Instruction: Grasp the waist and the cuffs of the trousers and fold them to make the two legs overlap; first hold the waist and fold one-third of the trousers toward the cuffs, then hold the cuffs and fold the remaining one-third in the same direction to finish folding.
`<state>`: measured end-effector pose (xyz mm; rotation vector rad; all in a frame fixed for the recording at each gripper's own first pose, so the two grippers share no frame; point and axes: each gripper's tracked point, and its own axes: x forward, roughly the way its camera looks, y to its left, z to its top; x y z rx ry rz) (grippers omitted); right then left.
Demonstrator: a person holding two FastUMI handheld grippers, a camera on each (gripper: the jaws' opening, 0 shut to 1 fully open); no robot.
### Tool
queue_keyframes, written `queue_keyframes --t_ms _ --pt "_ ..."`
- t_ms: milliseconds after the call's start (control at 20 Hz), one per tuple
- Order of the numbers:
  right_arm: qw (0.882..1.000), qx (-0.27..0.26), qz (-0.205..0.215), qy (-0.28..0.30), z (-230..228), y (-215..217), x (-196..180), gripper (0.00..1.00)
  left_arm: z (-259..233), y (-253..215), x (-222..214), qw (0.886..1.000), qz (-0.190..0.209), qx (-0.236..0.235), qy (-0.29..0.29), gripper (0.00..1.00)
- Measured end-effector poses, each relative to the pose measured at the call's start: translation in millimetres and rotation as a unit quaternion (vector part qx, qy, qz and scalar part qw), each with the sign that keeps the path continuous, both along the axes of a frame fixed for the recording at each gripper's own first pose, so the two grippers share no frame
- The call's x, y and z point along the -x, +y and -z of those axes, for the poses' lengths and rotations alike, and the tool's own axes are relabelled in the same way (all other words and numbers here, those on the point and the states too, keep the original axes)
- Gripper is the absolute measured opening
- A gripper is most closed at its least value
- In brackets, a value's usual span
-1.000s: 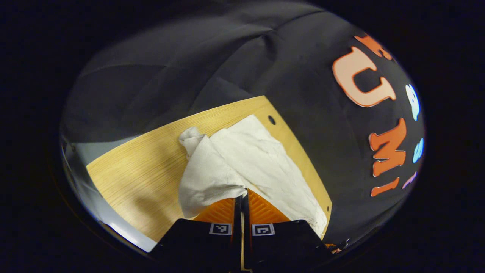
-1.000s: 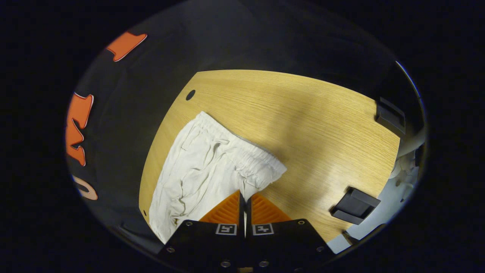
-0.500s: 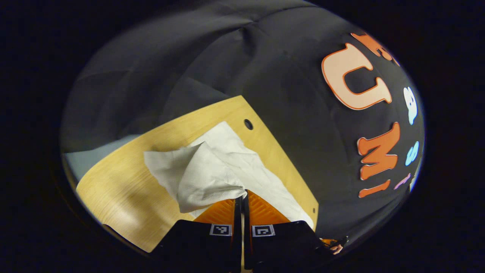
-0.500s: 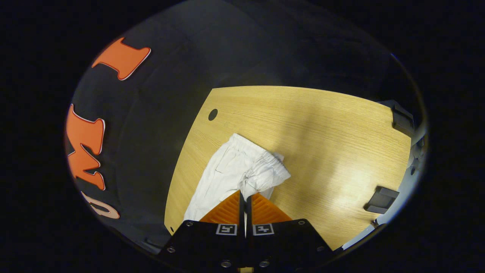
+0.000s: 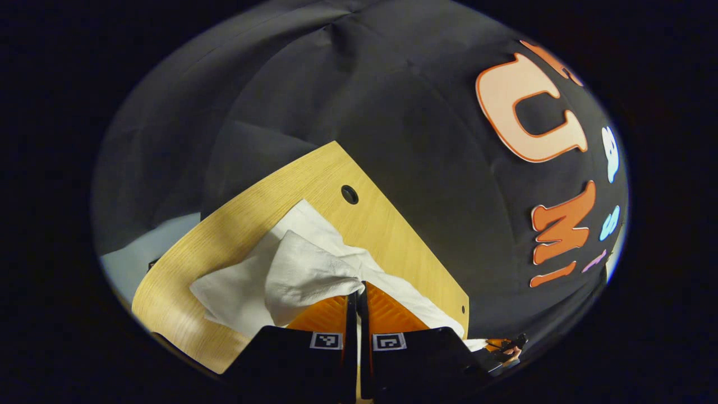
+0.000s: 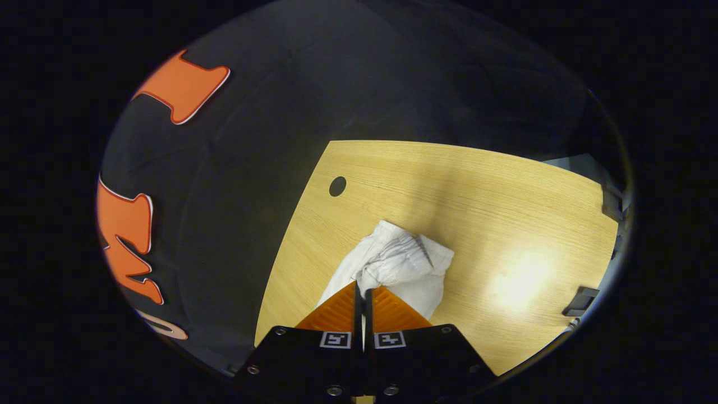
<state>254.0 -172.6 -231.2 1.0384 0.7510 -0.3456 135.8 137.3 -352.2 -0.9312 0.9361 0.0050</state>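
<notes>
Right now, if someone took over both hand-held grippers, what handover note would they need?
Left hand-held gripper: shut on the white trousers, cuff end lifted.
Right hand-held gripper: shut on the elastic waist, lifted off the wooden table.
Done: both ends gripped and raised.
Left: lay one leg over the other, then fold the waist third and the cuff third.
</notes>
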Motion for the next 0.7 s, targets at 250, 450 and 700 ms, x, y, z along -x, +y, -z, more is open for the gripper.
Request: queue_keyframes --t_ms 250,450,700 --pt "0.999 0.007 -0.027 0.031 32 9 -51 0.01 44 -5 -14 0.998 0.010 -0.041 0.050 0.06" --pt "0.998 0.020 -0.049 0.044 43 16 -81 0.01 53 -7 -23 0.995 0.034 -0.073 0.061 0.06" --pt "0.997 0.009 -0.068 0.029 46 23 -80 0.02 42 3 -27 0.991 0.013 -0.098 0.086 0.06"
